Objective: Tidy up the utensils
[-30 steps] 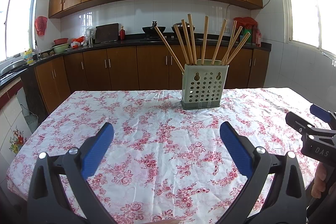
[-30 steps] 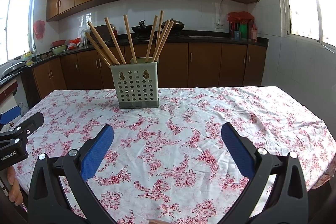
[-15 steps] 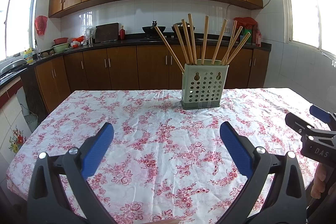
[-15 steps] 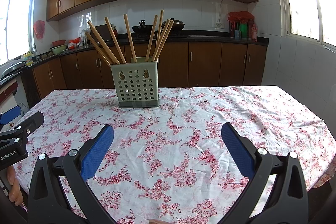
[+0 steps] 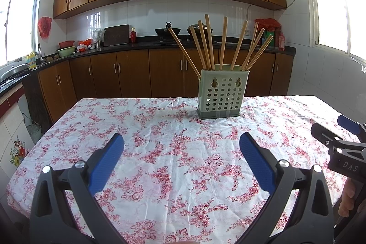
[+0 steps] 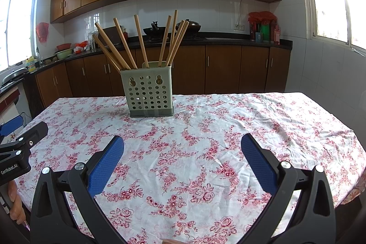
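Observation:
A pale green perforated utensil holder stands upright at the far side of the table, also in the right wrist view. Several wooden chopsticks stand in it, fanned out. My left gripper is open and empty, held above the cloth well short of the holder. My right gripper is open and empty, likewise near the front of the table. Each gripper shows at the edge of the other's view: the right one and the left one.
The table carries a white cloth with red flowers. Brown kitchen cabinets and a dark counter with pots run behind it. The table's right edge drops off near a tiled wall.

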### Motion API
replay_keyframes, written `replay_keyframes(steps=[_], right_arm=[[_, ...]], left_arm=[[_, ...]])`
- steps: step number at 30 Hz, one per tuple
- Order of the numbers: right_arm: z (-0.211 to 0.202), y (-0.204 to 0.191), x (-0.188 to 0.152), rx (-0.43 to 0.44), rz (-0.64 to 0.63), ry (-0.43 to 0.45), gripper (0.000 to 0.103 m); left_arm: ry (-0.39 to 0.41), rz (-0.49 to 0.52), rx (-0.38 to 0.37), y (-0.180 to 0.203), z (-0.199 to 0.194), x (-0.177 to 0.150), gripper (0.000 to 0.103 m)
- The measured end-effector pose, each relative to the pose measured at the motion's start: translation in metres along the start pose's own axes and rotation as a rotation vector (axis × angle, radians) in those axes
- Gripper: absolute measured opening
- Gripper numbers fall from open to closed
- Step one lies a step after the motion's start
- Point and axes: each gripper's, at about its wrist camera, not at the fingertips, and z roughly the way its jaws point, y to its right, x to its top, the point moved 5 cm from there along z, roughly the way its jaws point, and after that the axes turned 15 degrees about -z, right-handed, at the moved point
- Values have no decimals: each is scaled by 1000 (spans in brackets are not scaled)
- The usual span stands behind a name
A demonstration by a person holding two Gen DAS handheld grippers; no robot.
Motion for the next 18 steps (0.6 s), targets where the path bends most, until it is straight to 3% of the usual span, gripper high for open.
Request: replay_keyframes(steps=[18], right_arm=[[-1, 1, 0, -1, 3, 0, 101]], left_arm=[[-11, -6, 3, 1, 2, -4, 99]])
